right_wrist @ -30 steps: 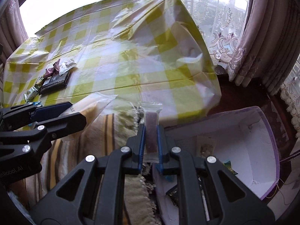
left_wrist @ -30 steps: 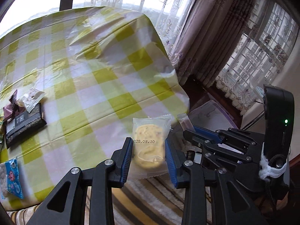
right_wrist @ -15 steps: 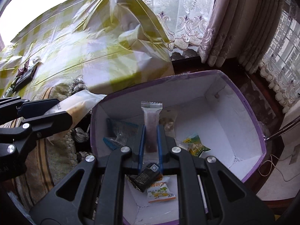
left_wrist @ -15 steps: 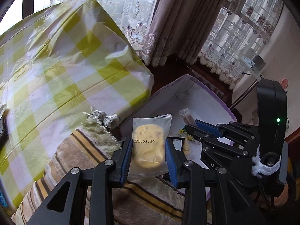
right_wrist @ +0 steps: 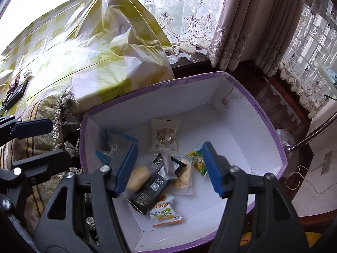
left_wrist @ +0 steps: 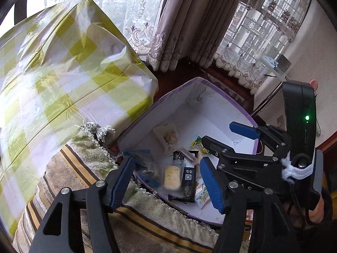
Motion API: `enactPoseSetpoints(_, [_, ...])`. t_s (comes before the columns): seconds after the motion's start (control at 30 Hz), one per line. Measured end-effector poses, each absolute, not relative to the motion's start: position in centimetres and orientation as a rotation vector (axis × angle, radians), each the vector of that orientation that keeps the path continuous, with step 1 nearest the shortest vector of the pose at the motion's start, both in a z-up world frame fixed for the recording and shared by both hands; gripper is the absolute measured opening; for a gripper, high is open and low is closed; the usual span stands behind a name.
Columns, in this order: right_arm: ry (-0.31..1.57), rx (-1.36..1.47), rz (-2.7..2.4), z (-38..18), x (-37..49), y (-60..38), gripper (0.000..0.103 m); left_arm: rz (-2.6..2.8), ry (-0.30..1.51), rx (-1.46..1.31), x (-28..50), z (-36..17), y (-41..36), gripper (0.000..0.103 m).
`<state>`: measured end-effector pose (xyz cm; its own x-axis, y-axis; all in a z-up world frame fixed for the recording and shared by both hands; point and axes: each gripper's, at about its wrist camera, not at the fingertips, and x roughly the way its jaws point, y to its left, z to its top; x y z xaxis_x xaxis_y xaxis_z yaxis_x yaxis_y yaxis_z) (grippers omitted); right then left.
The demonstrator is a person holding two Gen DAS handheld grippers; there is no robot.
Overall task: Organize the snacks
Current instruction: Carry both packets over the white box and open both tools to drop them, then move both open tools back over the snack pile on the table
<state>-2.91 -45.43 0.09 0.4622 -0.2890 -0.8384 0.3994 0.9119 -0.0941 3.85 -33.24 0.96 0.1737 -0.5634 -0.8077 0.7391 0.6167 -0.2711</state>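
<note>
A white box with a purple rim (right_wrist: 261,113) (left_wrist: 229,101) sits on the floor beside the table and holds several snack packets. The yellow cake packet (left_wrist: 172,177) (right_wrist: 138,177) lies in it, blurred, next to a black packet (right_wrist: 151,187). The pink snack stick (right_wrist: 167,162) lies on the pile. My left gripper (left_wrist: 166,181) is open and empty above the box's near edge. My right gripper (right_wrist: 170,168) is open and empty above the box; it also shows in the left wrist view (left_wrist: 227,139).
The table with a yellow checked cloth (right_wrist: 84,42) stands left of the box, with more snacks (right_wrist: 15,90) on it. A striped fringed cushion (left_wrist: 84,168) lies between table and box. Curtains (right_wrist: 242,21) hang behind.
Both grippers have swung from the table to over the box and opened. The yellow cake packet and the pink stick have dropped into the box.
</note>
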Motion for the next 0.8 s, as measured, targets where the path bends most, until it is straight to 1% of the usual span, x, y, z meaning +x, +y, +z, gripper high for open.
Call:
enactPoseSetpoints(0.2, [1.005,0.095,-0.429,0.6,-2.7,-45.0,0.069,-0.907,1.04,0.186,4.1,1.1,-32.7,0.067])
enactPoseSetpoints(0.4, [0.982,0.096,-0.407,1.4,-2.5,-44.4,0.07,-0.869,1.005,0.171,4.6,1.6,-31.6,0.067])
enactPoseSetpoints(0.8, [0.954,0.124,-0.3,2.6,-2.1,-41.7,0.07,-0.735,0.903,0.162,6.1,3.1,-25.3,0.067])
